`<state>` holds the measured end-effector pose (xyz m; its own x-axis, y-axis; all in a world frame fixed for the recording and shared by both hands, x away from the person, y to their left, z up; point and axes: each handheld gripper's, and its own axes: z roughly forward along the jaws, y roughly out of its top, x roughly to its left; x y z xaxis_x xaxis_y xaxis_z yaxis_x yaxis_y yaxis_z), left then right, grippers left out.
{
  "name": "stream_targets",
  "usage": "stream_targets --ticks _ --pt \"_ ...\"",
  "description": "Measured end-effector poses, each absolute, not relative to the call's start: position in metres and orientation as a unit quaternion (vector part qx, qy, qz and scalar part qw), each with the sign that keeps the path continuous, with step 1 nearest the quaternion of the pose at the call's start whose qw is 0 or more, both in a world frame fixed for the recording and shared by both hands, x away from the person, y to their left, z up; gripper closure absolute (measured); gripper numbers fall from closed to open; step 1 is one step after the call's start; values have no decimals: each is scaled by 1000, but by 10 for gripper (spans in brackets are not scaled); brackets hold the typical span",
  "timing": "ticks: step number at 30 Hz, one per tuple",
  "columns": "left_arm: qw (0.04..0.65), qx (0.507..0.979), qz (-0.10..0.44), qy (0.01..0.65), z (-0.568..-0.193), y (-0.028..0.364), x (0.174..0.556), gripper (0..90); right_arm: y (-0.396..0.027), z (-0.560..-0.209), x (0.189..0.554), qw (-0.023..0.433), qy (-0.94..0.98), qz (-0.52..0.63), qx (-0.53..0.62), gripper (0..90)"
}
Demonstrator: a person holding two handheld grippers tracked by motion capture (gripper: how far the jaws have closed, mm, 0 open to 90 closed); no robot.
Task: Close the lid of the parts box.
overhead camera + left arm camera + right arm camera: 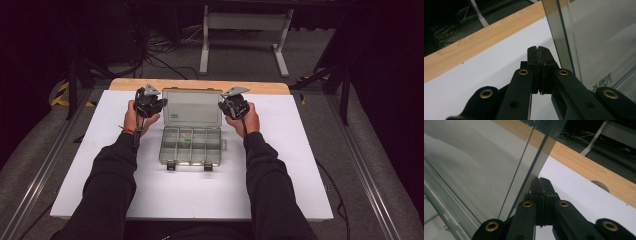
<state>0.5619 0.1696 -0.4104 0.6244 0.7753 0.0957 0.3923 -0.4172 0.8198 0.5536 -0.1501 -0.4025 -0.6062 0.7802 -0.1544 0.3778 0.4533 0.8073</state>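
Note:
A clear plastic compartment box [191, 145] lies in the middle of the white sheet, its lid [192, 107] standing raised toward the far side. A small green item [185, 141] lies in one compartment. My left gripper [161, 103] is at the lid's left edge, my right gripper [223, 103] at its right edge. In the left gripper view the gripper [539, 48] has its jaws pressed together, the lid's edge [560, 37] just to their right. In the right gripper view the gripper [539, 180] is shut too, right beside the lid's edge [541, 157]; whether it touches is unclear.
The white sheet [295, 165] covers a wooden table whose far edge [200, 84] shows as a strip. Two dark latches [189, 166] hang at the box's near side. A white stand's legs [242, 42] and cables lie on the floor beyond.

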Motion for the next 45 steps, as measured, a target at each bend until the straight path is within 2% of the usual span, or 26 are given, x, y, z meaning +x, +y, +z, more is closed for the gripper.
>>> stream_targets --ticks 15,22,28,45 --pt "429 800 244 341 -386 175 551 886 -155 -381 545 264 801 418 337 900" --pt "420 812 252 319 -378 175 546 887 -156 -373 539 262 800 428 328 900" --pt "430 812 251 306 -372 177 540 882 -160 -367 534 239 792 457 327 900" --pt "442 812 236 300 -376 180 527 874 -161 -368 518 212 786 472 339 900"
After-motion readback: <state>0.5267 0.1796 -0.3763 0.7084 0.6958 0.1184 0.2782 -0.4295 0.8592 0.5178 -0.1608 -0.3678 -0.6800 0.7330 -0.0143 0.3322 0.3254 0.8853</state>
